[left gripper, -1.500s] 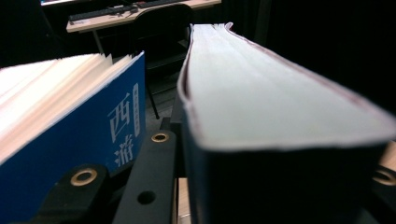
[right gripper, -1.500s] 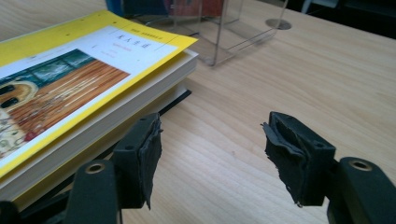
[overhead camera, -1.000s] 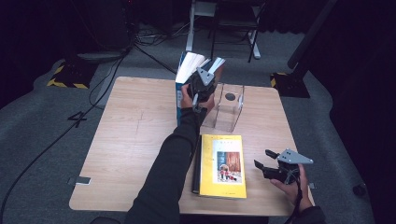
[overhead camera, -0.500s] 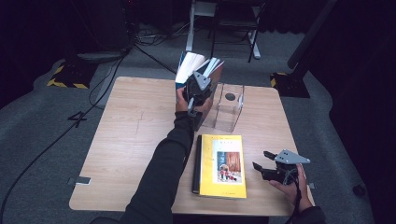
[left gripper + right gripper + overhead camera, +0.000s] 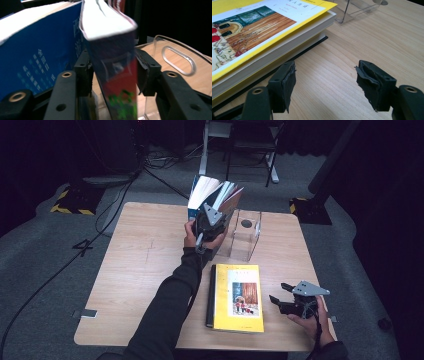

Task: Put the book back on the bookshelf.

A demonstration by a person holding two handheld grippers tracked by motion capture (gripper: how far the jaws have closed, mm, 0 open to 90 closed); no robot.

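Observation:
A row of books stands upright at the table's back. A blue book [image 5: 192, 210] [image 5: 37, 57] is at the left, and a purple-and-red book [image 5: 231, 200] [image 5: 112, 65] leans right toward a clear acrylic stand [image 5: 246, 236] [image 5: 180, 57]. My left gripper [image 5: 210, 220] [image 5: 112, 72] reaches at the leaning book's spine. Its jaws have just been opening, and the blurred book still sits between the pads. A yellow book [image 5: 237, 297] [image 5: 257, 27] lies flat on a black one at the front. To its right, my right gripper [image 5: 280, 301] [image 5: 325, 77] rests open above bare wood.
The wooden table [image 5: 145, 255] has free room on its left half. A small grey tag [image 5: 88, 313] sits at the front left edge. Beyond the table are cables, a yellow-striped base [image 5: 72, 202] and chair legs on grey floor.
The standing books have fanned out and tipped to the right toward the clear stand. The left hand has drawn back slightly and its jaws stand wider. The right gripper has not moved.

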